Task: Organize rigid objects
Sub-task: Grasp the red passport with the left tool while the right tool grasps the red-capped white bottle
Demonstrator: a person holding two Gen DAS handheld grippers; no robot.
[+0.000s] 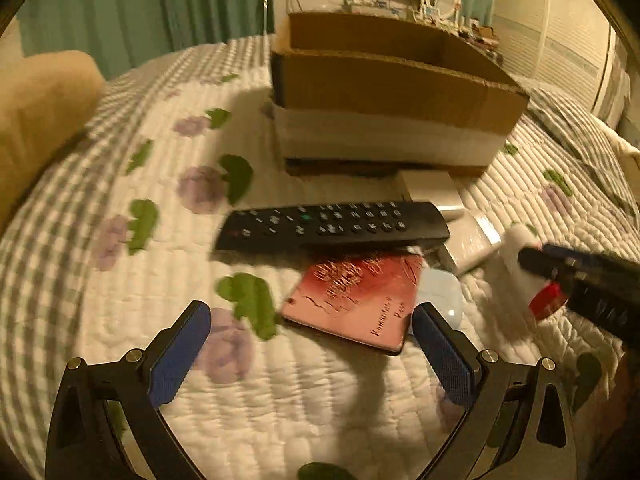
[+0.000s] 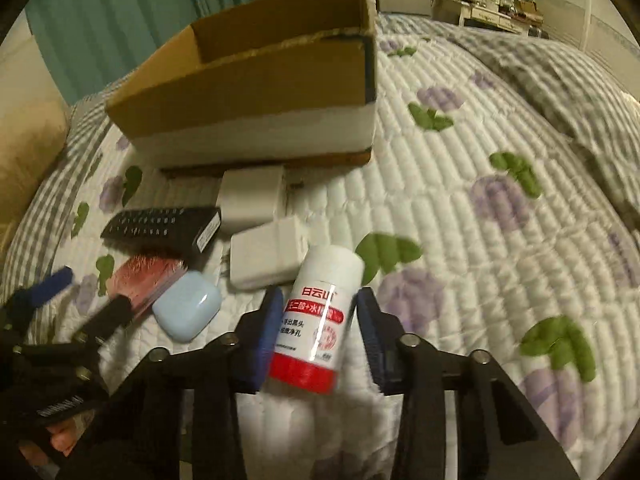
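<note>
Right tongs (image 2: 316, 322): blue pads on either side of the white bottle (image 2: 320, 320) with red label and red base; the left pad touches its side, and I cannot tell whether the right pad presses it or stands just off.
Left tongs (image 1: 311, 344): released, jaws wide apart, above the quilt (image 1: 200, 380), nothing between them.
Bottle: upright with a slight tilt, just in front of the pile of objects.
Pile on the bed: black remote (image 1: 332, 226) lying across, red-pink booklet (image 1: 354, 300) partly under it, pale blue case (image 2: 188, 312) just beside the booklet, two white adapters (image 2: 266, 254) behind the bottle.
Cardboard box (image 2: 256, 92): open-topped, white band along its lower half, standing behind the pile, near the adapters.
In the way: the remote and adapters lie between the tongs and the box.
Surroundings: green curtain (image 1: 120, 8) beyond the bed, a tan cushion (image 1: 40, 112) at the far left edge.
</note>
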